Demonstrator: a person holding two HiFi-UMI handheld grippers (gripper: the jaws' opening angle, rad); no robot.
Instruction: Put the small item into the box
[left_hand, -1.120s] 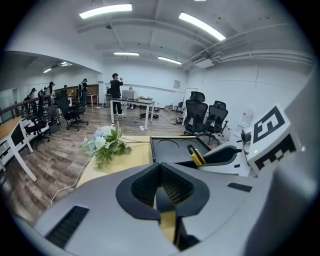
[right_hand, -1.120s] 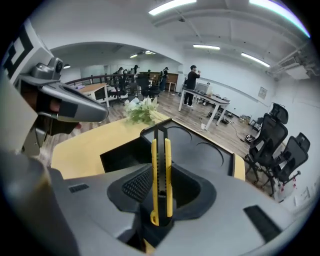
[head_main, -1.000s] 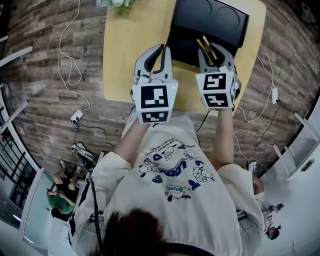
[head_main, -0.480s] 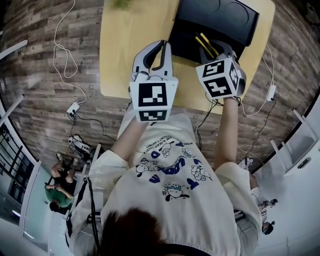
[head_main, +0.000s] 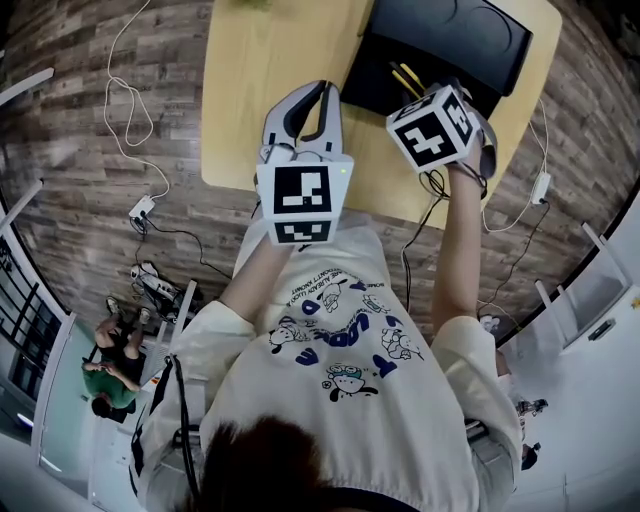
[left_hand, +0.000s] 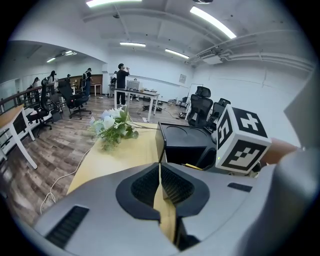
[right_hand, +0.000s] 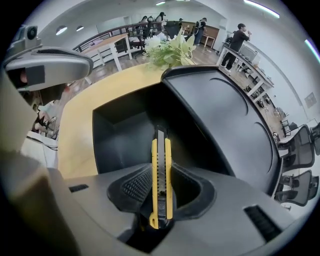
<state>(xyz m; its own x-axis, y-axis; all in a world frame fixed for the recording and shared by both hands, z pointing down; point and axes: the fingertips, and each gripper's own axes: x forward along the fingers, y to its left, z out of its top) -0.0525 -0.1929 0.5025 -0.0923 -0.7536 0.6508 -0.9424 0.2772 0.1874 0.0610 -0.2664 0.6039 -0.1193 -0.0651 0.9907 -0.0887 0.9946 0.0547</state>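
A yellow and black utility knife (right_hand: 161, 170) stands between the pads of my right gripper (right_hand: 161, 184), which is shut on it. The gripper points down, and the knife's tip hangs over the open black box (right_hand: 125, 130). The box's lid (right_hand: 225, 110) is folded back on the right. In the head view the right gripper (head_main: 425, 95) is over the box (head_main: 385, 85), with the knife (head_main: 404, 77) showing as yellow strips past it. My left gripper (head_main: 320, 95) is to the left over the wooden table (head_main: 260, 80). Its jaws are closed with nothing between them (left_hand: 160, 172).
A bunch of white flowers (left_hand: 112, 127) lies at the table's far end. Cables (head_main: 130, 110) trail on the wood floor to the left, and another runs off the table's right side. Office chairs, desks and people are in the background.
The right gripper has tipped steeply nose-down and sunk toward the open box, still with the knife in it. The left gripper has hardly shifted.
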